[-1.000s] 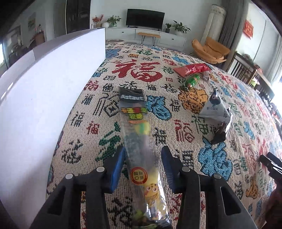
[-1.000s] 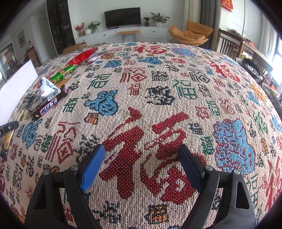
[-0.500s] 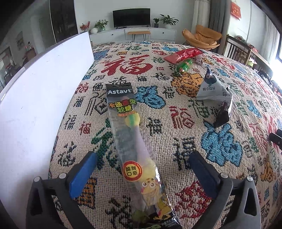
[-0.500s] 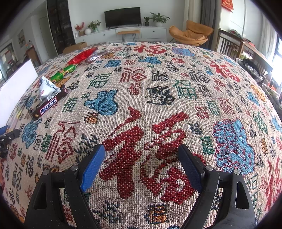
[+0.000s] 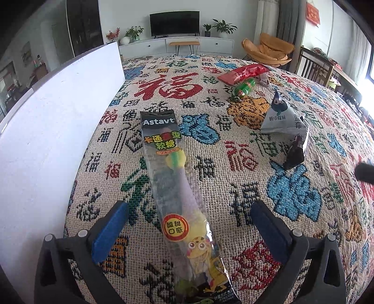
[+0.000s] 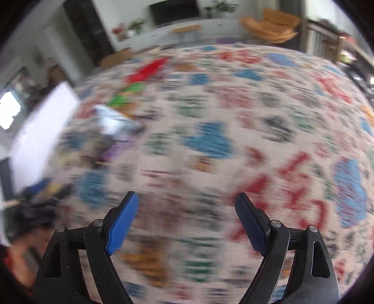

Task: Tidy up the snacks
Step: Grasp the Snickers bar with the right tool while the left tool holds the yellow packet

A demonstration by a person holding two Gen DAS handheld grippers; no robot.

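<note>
Covering the counter (image 5: 303, 233) is a woven cloth (image 5: 168, 86) patterned with red, blue and green characters, and behind it a living room is showing a television (image 5: 174, 23) on a white cabinet and an orange chair (image 5: 271, 50). A white box (image 5: 58, 112) is standing along the left side of the cloth. The left gripper (image 5: 187, 219) is hovering over a long clear gummy candy packet (image 5: 173, 187) that is lying flat on the cloth, just beside the box; its blue-padded fingers (image 5: 109, 231) have just been opening and are standing wide apart, with the packet lying between them and touching neither pad. Farther back and to the right, a grey triangular pouch (image 5: 280, 119) is sitting on a dark bar (image 5: 295, 152), and beyond them a green packet (image 5: 244, 88) is lying against a red packet (image 5: 243, 73). The right gripper (image 6: 187, 219), in its own heavily blurred view, is holding its fingers (image 6: 122, 224) spread apart over bare cloth with nothing between them, while the same snacks are smearing into colour patches at its upper left.
</note>
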